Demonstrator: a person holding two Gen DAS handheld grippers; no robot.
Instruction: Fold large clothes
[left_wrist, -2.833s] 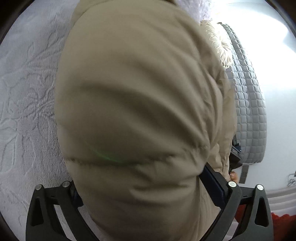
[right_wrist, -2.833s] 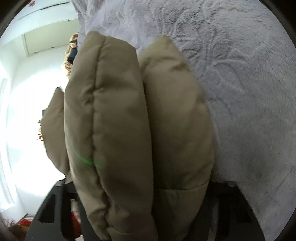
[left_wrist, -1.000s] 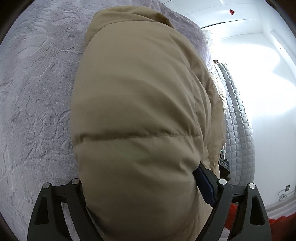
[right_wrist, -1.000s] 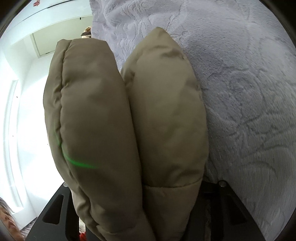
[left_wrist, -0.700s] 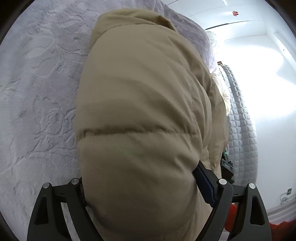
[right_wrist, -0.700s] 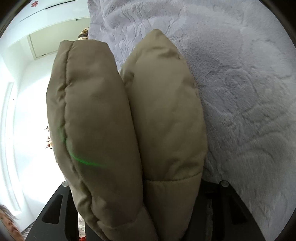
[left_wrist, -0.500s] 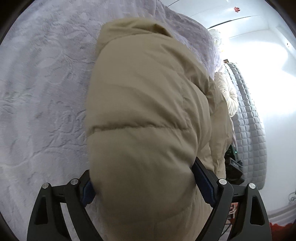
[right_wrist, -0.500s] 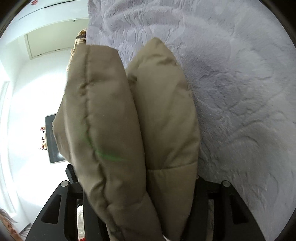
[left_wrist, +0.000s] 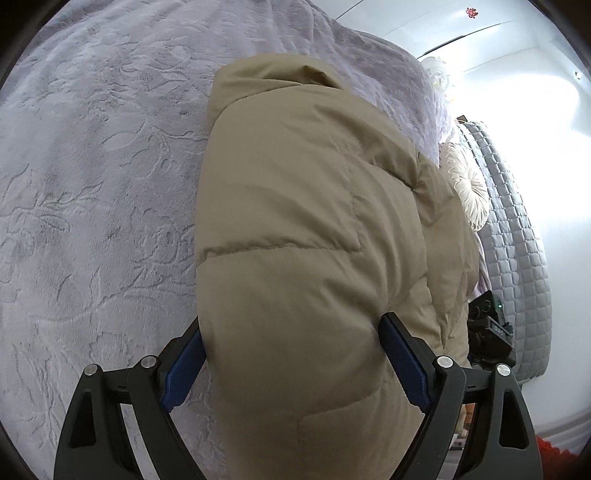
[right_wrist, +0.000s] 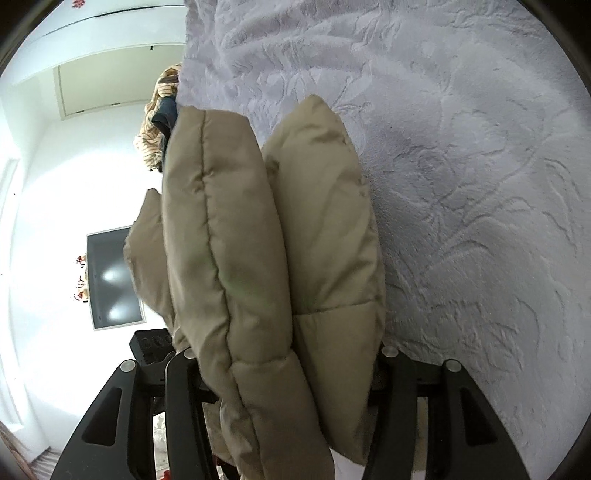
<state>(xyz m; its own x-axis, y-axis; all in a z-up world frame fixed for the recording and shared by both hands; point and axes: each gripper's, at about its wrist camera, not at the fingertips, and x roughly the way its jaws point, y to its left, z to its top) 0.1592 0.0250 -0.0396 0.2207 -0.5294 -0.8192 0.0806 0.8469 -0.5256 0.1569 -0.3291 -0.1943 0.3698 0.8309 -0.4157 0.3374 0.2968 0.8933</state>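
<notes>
A tan puffer jacket (left_wrist: 306, 229) fills the left wrist view and lies over a grey embossed bedspread (left_wrist: 92, 177). My left gripper (left_wrist: 291, 347) has its blue-padded fingers (left_wrist: 184, 365) spread wide around a thick bulge of the jacket. In the right wrist view two thick padded layers of the same jacket (right_wrist: 280, 258) stand between the fingers of my right gripper (right_wrist: 284, 354), which is shut on them above the bedspread (right_wrist: 480, 184).
A grey quilted headboard (left_wrist: 517, 240) and a cream round cushion (left_wrist: 469, 192) stand at the right of the left wrist view. A wall screen (right_wrist: 110, 277) and a pile of striped clothes (right_wrist: 159, 122) show left in the right wrist view.
The left gripper's fingers have spread apart, and the blue pads show on both sides of the jacket. Both grippers have moved, and the jacket has shifted against the bedspread.
</notes>
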